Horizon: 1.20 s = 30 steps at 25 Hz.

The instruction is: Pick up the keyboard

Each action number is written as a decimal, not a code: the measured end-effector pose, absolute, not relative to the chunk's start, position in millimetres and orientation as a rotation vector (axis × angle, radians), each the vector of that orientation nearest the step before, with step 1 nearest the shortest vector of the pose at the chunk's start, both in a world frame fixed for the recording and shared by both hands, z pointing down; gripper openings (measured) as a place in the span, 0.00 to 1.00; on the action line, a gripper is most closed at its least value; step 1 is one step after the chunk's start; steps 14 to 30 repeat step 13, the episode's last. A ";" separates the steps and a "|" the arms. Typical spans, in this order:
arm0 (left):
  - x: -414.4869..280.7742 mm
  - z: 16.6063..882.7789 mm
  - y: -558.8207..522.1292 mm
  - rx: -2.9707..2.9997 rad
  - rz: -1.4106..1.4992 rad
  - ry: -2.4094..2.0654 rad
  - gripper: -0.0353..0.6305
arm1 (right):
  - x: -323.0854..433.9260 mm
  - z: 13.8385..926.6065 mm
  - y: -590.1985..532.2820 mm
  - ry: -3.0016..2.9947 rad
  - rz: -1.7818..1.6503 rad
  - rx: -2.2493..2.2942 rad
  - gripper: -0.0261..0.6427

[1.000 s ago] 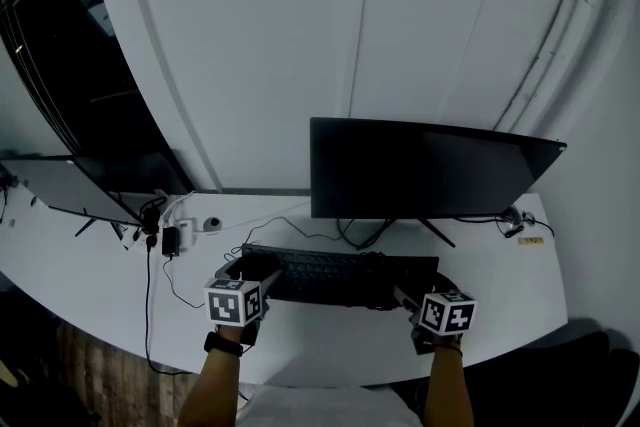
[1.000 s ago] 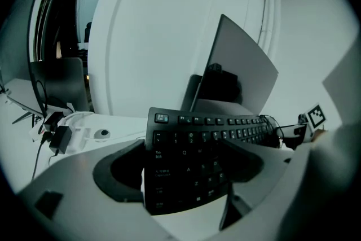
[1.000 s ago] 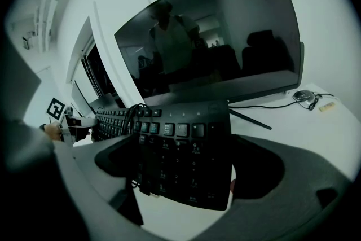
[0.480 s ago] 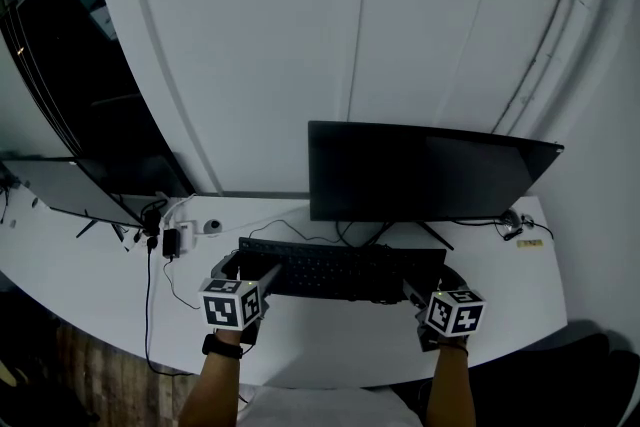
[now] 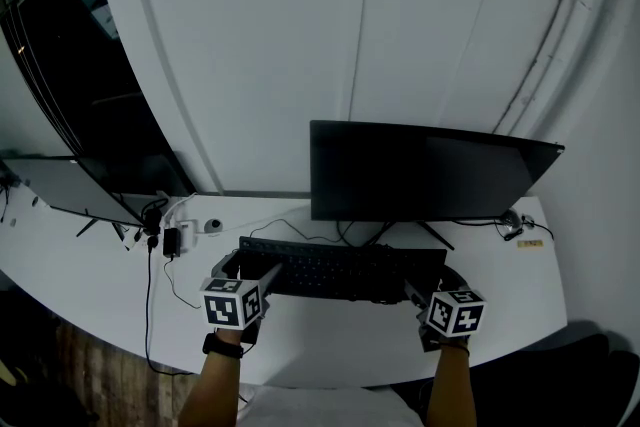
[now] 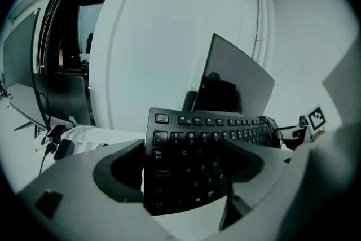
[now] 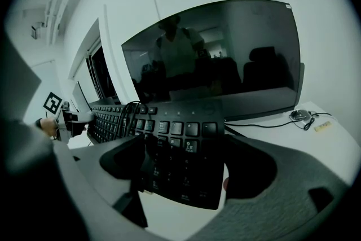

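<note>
The black keyboard [image 5: 340,270] hangs just above the white desk [image 5: 330,340], in front of the monitor. My left gripper [image 5: 245,267] is shut on its left end, and in the left gripper view the keyboard [image 6: 203,138] sits between the grey jaws of that gripper [image 6: 183,169]. My right gripper [image 5: 428,283] has the right end. In the right gripper view the number-pad end of the keyboard [image 7: 175,144] fills the gap of the right gripper [image 7: 183,163], whose jaws are closing on it. The keyboard's cable trails back toward the monitor stand.
A wide dark monitor [image 5: 430,170] stands right behind the keyboard. A second screen [image 5: 70,185] sits at the far left beside a power adapter and cables [image 5: 170,240]. Small items and a cable [image 5: 515,220] lie at the right rear of the desk. A dark window is at the left.
Both grippers and the keyboard between them rose a little off the desk, toward the monitor, in the first half second. Nothing has moved since then.
</note>
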<state>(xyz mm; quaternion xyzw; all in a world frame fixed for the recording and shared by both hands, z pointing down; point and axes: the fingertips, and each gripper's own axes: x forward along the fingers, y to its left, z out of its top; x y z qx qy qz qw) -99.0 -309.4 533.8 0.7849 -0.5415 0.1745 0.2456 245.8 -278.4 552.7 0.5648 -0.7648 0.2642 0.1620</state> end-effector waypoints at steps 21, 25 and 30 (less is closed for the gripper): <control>-101.4 541.8 -311.5 2.120 0.484 -1.468 0.66 | 244.1 561.2 -281.2 -2.158 0.756 1.590 0.68; -101.4 541.8 -311.5 2.120 0.484 -1.468 0.66 | 244.1 561.2 -281.2 -2.158 0.756 1.590 0.68; -101.4 541.8 -311.5 2.120 0.484 -1.468 0.66 | 244.1 561.2 -281.2 -2.158 0.756 1.590 0.68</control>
